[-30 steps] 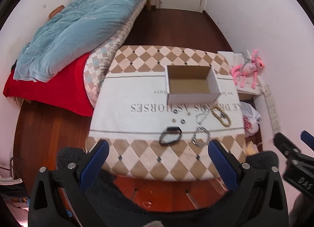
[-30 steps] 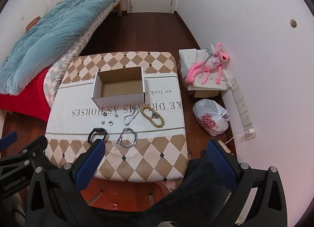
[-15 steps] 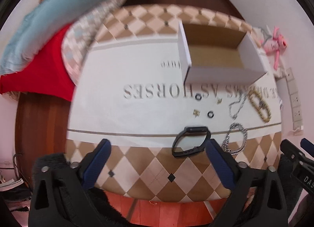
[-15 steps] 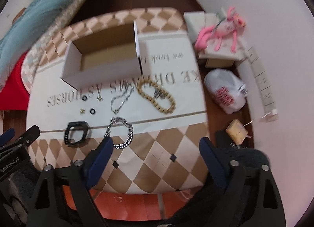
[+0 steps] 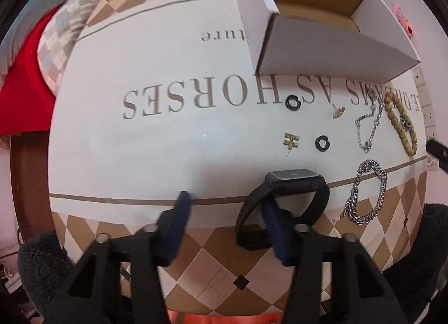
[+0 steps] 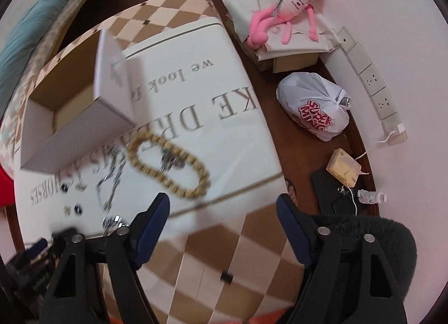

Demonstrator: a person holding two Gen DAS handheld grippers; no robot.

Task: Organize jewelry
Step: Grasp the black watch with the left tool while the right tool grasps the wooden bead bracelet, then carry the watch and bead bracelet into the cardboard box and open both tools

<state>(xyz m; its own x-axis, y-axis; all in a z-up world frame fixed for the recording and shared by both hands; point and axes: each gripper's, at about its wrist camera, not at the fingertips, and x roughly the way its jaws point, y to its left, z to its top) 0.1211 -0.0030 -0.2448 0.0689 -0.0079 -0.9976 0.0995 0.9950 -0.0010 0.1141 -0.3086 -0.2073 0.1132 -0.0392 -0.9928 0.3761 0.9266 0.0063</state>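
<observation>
An open white cardboard box [image 5: 322, 41] stands on the printed tablecloth [image 5: 168, 141]. In front of it lie a black smartwatch [image 5: 282, 200], a silver chain bracelet [image 5: 366, 192], a thin silver chain [image 5: 369, 125], a wooden bead bracelet [image 5: 400, 125], two black rings [image 5: 293, 102] and two gold earrings [image 5: 291, 139]. My left gripper [image 5: 226, 212] is open low over the table, its right finger inside the watch strap loop. My right gripper [image 6: 221, 212] is open just in front of the bead bracelet [image 6: 168, 164], near the box [image 6: 75, 116].
A pink plush toy [image 6: 282, 7] lies on a fabric-covered box by the wall. A white plastic bag [image 6: 313, 108], a small yellow box [image 6: 343, 167] and a small bottle [image 6: 372, 198] lie on the wooden floor to the right. A bed with a blue duvet [image 6: 30, 18] stands at left.
Both grippers have dropped down and forward toward the table. The left has narrowed and reached the watch; the right has neared the bead bracelet.
</observation>
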